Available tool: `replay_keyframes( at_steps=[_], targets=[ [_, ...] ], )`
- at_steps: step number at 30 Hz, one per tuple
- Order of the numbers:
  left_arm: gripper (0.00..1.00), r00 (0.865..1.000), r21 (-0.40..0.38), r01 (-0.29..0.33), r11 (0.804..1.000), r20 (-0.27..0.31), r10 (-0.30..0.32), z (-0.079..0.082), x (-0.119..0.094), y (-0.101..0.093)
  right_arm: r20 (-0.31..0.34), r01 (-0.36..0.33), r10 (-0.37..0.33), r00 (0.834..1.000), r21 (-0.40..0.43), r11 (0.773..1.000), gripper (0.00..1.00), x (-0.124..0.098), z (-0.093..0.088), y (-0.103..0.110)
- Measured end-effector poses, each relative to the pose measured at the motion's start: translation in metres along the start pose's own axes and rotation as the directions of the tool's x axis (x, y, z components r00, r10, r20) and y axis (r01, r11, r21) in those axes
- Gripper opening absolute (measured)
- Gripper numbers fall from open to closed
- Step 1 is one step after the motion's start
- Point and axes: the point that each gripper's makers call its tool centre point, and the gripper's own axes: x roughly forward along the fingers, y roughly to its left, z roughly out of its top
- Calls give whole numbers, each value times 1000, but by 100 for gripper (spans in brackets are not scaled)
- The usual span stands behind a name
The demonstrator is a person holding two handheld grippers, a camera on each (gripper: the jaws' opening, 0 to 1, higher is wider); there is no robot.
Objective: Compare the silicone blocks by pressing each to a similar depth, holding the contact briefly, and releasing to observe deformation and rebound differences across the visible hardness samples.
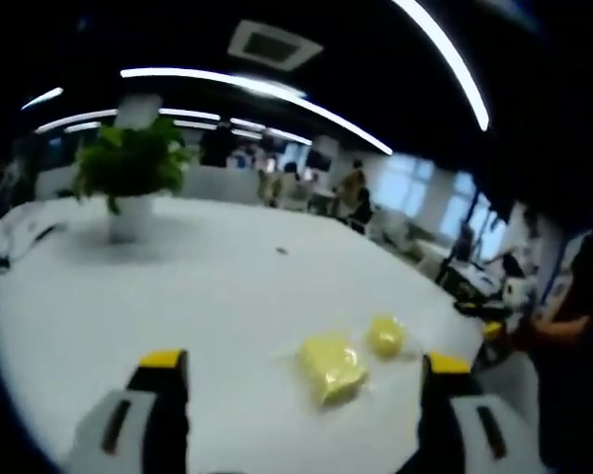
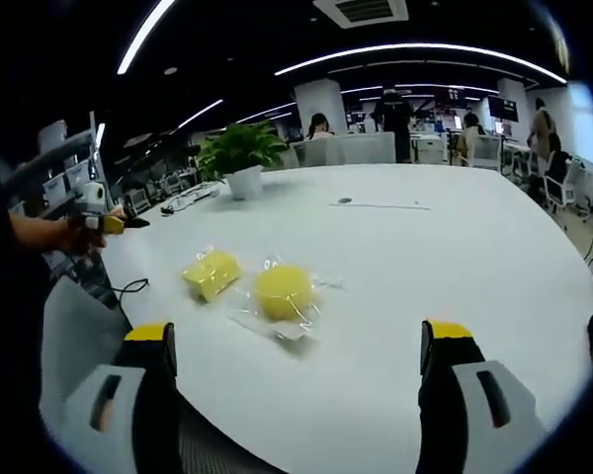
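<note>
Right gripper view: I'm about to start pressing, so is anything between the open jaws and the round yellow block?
Nothing visible: bare white table lies between the right gripper and the round yellow silicone block in clear wrap.

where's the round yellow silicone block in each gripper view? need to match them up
Left gripper view: round yellow silicone block, lower right of centre, right of the squarer yellow block.
Right gripper view: lower centre, again right of the squarer one.
Shared landmark: potted green plant on the white table.
</note>
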Motion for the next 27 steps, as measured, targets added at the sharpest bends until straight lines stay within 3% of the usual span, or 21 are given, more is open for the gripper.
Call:
replay_keyframes(
  at_steps=[9, 16, 19, 27],
  targets=[
    [100, 999, -2, 37, 999, -3, -37, 20, 24, -19, 30, 36, -37, 999, 26, 999, 96, -7, 2, -6],
    [100, 998, -47, 58, 997, 17, -58, 34, 44, -32, 40, 41, -43, 998, 42, 998, 96, -10, 0, -2],
    [100, 997, -67, 83, 994, 15, -82, 37, 54, -43, 40, 43, -45, 998, 44, 998, 96, -10, -2, -1],
    [100, 985, -34, 174, 984, -7, -174, 47, 97, -83, 55, 49, -52, 997, 56, 997, 96, -16, 0, -4]
  ],
)
